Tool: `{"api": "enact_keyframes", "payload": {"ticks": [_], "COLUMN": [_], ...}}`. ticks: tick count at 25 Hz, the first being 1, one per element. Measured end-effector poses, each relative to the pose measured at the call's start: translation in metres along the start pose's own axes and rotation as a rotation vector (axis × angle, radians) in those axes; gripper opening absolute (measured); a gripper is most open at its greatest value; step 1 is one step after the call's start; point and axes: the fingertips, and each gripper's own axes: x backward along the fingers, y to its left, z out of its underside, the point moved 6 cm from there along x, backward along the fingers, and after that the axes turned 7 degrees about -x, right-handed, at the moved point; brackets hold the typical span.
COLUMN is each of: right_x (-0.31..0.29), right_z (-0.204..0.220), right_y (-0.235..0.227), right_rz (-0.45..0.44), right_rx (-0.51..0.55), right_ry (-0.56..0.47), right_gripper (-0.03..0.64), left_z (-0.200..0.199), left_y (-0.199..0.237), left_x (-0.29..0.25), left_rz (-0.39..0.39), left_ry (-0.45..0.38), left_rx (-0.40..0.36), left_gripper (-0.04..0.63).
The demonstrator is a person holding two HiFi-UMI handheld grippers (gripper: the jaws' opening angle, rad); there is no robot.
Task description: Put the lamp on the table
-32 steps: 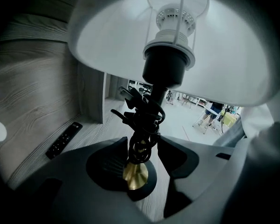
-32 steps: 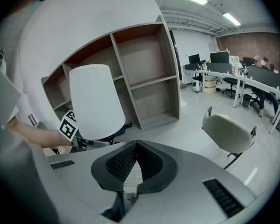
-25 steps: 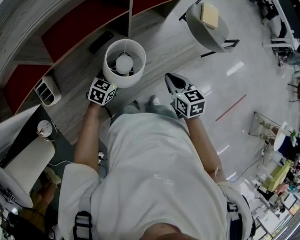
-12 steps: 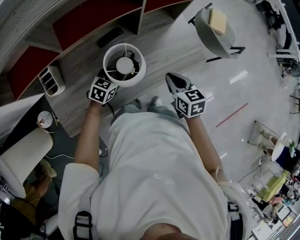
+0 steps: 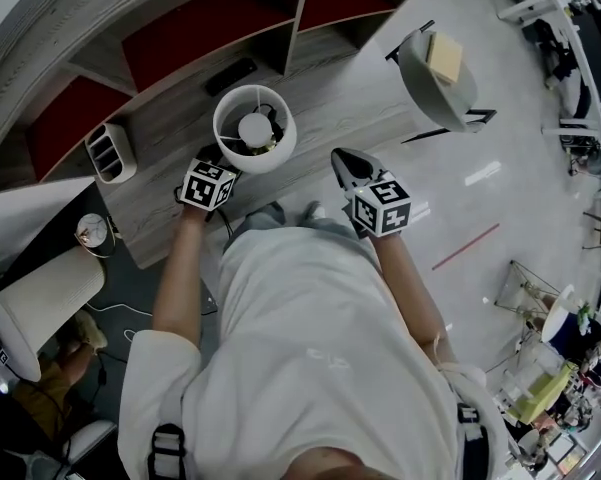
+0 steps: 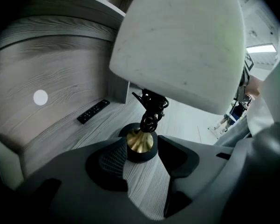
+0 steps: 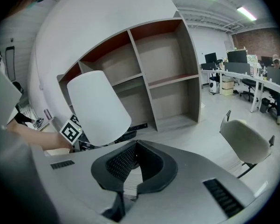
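The lamp [image 5: 254,128] has a white shade [image 6: 181,45], a brass stem and a round black base [image 6: 140,146]. The base sits on the grey wood table [image 5: 350,98]. My left gripper [image 6: 142,149] is shut on the lamp low down, one jaw on each side of the base and stem. In the head view its marker cube [image 5: 207,184] lies just left of the shade, which hides the jaws. My right gripper [image 5: 348,164] hovers to the right of the lamp, shut and empty [image 7: 133,147].
A black remote [image 5: 231,75] lies behind the lamp near the shelving unit [image 7: 149,78]. A white slotted holder [image 5: 110,152] stands at the table's left end. A grey chair [image 5: 438,68] is on the floor to the right. A small clock [image 5: 92,232] sits lower left.
The lamp has gone down and a little forward with my left gripper; its shade looks smaller from above and the base now rests on the table. The right gripper has stayed put.
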Motion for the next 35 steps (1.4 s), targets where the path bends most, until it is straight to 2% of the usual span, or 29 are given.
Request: {"api": "enact_keyframes", "payload": {"ticks": [4,8,11,13,16,20,27,35], "right_x": [-0.002,-0.005,-0.006,-0.005,-0.004,0.001,0.01,0.025], "right_z": [-0.003,-0.007,-0.011,-0.015,-0.021,-0.028,-0.044,-0.073], "right_y": [0.004,0.008,0.011,0.013,0.018,0.025,0.039,0.055], "right_rz": [-0.029,-0.059,-0.085,-0.102,-0.126,-0.164,-0.241,-0.338], "right_rx": [0.015,0.03,0.046,0.057,0.068,0.082,0.097,0.149], "right_ry": [0.008,0.014,0.017,0.018,0.014,0.002,-0.03,-0.093], "right_gripper": [0.029,0.029,0.029,0.029,0.029,0.029,0.029,0.029], "left_z": [0.009,0.016,0.019,0.019,0.015,-0.001,-0.034,-0.072], "left_y": [0.001,0.0,-0.002,-0.004,-0.011,-0.03,-0.056,-0.072], "left_x": [0.015,0.033,0.051,0.064,0.085,0.112,0.144,0.168], "left_rz": [-0.049,-0.112,-0.195,-0.245,-0.288,-0.313,-0.36,-0.375], "left_ry": [0.013,0.012,-0.006,-0.024,-0.069,-0.201,-0.363,-0.471], "left_rx": [0.049,0.12,0.175,0.211,0.266,0.317,0.31,0.2], "left_gripper": [0.207,0.119,0.053,0.034,0.018,0.015,0.015,0.015]}}
